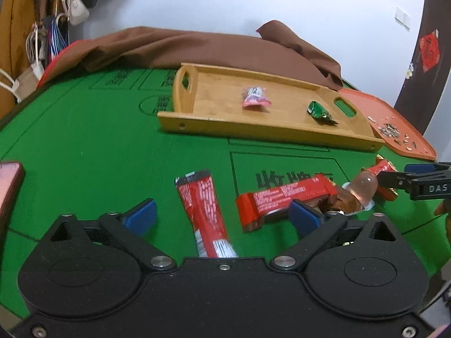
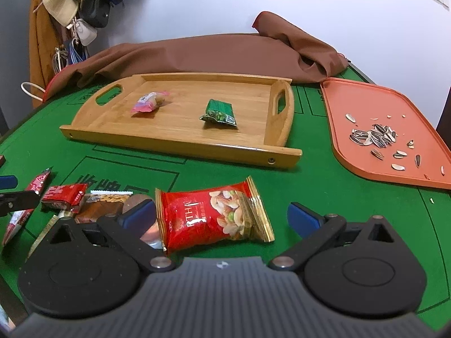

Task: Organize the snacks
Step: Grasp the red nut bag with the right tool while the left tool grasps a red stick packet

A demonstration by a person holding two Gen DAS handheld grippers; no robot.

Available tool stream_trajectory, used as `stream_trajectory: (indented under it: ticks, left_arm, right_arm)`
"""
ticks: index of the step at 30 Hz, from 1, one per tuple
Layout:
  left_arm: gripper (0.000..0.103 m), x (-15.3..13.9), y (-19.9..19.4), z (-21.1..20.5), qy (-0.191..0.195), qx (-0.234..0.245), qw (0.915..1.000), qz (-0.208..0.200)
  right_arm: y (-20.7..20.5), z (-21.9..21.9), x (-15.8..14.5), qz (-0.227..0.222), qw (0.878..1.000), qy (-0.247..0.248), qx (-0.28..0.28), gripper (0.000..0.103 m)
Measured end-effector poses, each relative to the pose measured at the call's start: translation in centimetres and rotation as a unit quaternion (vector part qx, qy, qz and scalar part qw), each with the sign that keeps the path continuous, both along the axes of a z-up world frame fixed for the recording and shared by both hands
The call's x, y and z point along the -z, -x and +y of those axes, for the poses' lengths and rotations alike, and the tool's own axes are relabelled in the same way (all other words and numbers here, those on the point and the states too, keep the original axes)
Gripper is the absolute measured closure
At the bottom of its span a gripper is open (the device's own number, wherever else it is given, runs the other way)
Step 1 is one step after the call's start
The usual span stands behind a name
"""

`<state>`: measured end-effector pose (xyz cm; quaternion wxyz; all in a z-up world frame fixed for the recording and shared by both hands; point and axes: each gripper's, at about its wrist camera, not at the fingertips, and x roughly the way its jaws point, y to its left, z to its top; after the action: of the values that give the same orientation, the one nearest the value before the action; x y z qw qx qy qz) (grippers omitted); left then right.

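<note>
A wooden tray (image 1: 282, 129) (image 2: 180, 146) at the back of the green table holds a pink sweet packet (image 2: 149, 102) and a green packet (image 2: 220, 114). My left gripper (image 1: 222, 215) is open low over the felt. A long red stick snack (image 1: 203, 205) lies between its blue pads, touching neither. A red bar wrapper (image 1: 282, 197), a brown packet (image 1: 346, 200) and a jelly cup (image 1: 365, 188) lie to its right. My right gripper (image 2: 222, 214) is open around a red mixed-nut packet (image 2: 214, 214), with a gap at the right pad.
An orange tray (image 2: 352, 107) with sunflower seeds (image 2: 375, 138) sits right of the wooden tray. A brown cloth (image 2: 211, 53) is bunched along the far edge. A pink flat object (image 1: 8, 180) lies at the table's left edge. Bags hang at the back left.
</note>
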<state>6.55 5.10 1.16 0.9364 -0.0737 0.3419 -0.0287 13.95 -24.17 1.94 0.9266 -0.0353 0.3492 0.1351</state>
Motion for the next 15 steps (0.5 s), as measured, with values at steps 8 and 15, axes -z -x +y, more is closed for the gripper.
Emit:
stream_trajectory:
  ticks: [8, 15]
  left_arm:
    - [0.035, 0.4, 0.0, 0.4, 0.017, 0.0, 0.9997, 0.018]
    - [0.048, 0.3, 0.3, 0.3, 0.006, -0.007, 0.9998, 0.019]
  right_arm:
    - [-0.5, 0.4, 0.9, 0.016, 1.0, 0.002, -0.001, 0.0]
    - [-0.7, 1.1, 1.5, 0.02, 0.999, 0.028, 0.001, 0.0]
